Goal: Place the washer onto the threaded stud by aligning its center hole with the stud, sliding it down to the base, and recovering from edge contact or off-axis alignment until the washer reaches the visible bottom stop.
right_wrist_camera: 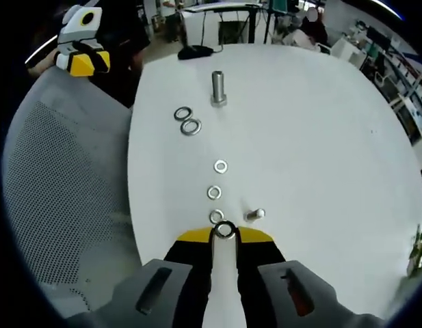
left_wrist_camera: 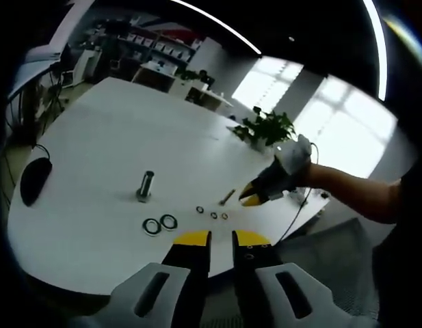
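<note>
Washer, small dark metal ring [right_wrist_camera: 225, 230], pinched at the yellow tips of the right gripper [right_wrist_camera: 225, 234], just above the near edge of the round white desk [right_wrist_camera: 320, 130]. Jaws clenched on it by the rim, hole facing up and visible.

Threaded stud, upright grey metal bolt on a hexagonal base [right_wrist_camera: 218, 88], standing toward the far side of the desk, well apart from the held washer. Bare along its whole visible length; nothing seated at the base.

Between the two, in a rough line on the desk: three small silver washers [right_wrist_camera: 215, 192]. Beside the stud: two larger dark rings [right_wrist_camera: 187, 120], touching. Short silver screw [right_wrist_camera: 254, 214] lying just beside the right gripper's tips.

Left gripper [left_wrist_camera: 221, 237] held off the desk edge, above the grey mesh chair [right_wrist_camera: 67, 198]; jaws released with a narrow gap, carrying nothing.

Step judged in hand: pickup complete, transfer to the stud not yet begun. Next move calls for carrying across the desk over the loose washers without disturbing them, then centring the hole over the stud top, washer level, before lowering. Likely fault: tilt from the rim grip, catching on the thread.
</note>
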{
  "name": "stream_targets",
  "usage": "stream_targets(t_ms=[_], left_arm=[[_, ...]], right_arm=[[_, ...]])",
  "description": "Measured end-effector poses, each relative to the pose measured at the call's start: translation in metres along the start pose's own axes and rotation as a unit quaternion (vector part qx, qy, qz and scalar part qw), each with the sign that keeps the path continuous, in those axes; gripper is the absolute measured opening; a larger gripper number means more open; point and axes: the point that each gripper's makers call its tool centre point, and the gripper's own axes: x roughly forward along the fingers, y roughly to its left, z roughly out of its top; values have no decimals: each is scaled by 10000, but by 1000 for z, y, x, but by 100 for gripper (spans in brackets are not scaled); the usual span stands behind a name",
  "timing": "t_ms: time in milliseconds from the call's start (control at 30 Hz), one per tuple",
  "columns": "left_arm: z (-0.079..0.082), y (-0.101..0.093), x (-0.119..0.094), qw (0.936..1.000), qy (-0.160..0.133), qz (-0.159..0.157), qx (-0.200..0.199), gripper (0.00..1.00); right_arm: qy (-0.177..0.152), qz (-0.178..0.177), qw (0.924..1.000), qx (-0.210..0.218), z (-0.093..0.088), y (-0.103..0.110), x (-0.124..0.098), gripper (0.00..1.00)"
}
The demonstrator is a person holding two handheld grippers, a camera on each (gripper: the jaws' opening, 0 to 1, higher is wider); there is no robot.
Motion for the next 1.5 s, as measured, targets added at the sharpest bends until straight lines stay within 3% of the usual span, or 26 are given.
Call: stream_targets(t_ms=[367,833,1500], left_arm=[[0,0,0,10000,14,8,3,10],[0,1,0,10000,-11,27,-27,10],[0,2,0,10000,-15,42,-75,10]], right_arm=[[44,-186,9996,-199,9,-13,-9,13],[124,-350,9983,-441,17,-26,-4,13],[422,-223,9968,-637,14,-28,10,13]])
